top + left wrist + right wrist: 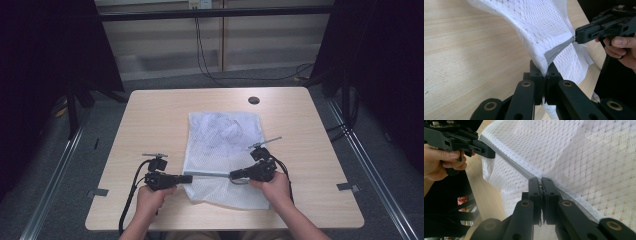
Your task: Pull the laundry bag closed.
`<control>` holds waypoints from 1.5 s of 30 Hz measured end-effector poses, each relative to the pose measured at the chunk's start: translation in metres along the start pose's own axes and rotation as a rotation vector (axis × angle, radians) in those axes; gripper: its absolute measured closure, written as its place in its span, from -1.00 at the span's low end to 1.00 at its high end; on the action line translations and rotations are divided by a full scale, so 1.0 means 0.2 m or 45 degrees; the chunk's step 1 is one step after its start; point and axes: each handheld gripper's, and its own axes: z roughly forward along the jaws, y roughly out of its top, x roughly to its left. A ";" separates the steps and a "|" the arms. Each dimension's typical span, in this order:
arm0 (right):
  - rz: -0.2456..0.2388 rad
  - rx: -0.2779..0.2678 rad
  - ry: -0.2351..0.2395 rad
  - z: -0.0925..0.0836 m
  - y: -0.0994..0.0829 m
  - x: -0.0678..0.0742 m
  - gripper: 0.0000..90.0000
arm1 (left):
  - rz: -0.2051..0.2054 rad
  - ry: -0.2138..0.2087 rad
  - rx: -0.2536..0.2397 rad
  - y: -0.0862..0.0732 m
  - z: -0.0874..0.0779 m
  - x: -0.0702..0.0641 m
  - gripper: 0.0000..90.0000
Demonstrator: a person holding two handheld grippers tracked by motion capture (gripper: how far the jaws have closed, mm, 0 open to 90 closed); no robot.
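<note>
Two hands hold two grippers, left gripper (189,178) and right gripper (233,175), each clamped on one mesh bag (222,135).

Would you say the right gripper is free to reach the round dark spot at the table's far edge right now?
Probably not yet: the right gripper is shut on the mesh bag, as is the left gripper. The path to the spot looks unobstructed.
</note>
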 end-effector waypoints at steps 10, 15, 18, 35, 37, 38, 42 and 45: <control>0.001 -0.003 0.007 0.00 0.00 0.00 0.94 | 0.003 0.002 0.005 0.00 0.00 0.00 0.95; -0.001 -0.004 0.004 0.00 0.00 -0.01 0.94 | -0.005 -0.001 0.001 0.00 0.00 0.00 0.95; 0.001 -0.004 0.000 0.00 -0.01 -0.01 0.94 | -0.005 0.005 -0.001 0.00 0.00 0.00 0.95; 0.005 -0.008 0.019 -0.01 -0.02 -0.02 0.94 | -0.009 -0.002 0.002 0.00 0.00 0.00 0.95; 0.001 -0.005 0.008 -0.01 -0.02 -0.02 0.94 | -0.004 0.001 0.008 0.00 -0.01 0.01 0.95; 0.003 -0.011 0.017 -0.01 -0.02 -0.02 0.94 | -0.009 0.000 0.005 0.00 -0.01 0.00 0.95; 0.006 -0.009 0.014 -0.01 -0.02 -0.03 0.94 | -0.012 0.000 0.004 0.00 0.00 0.00 0.95; 0.004 -0.006 0.016 -0.01 -0.02 -0.03 0.94 | -0.010 0.002 0.005 0.00 0.00 0.00 0.95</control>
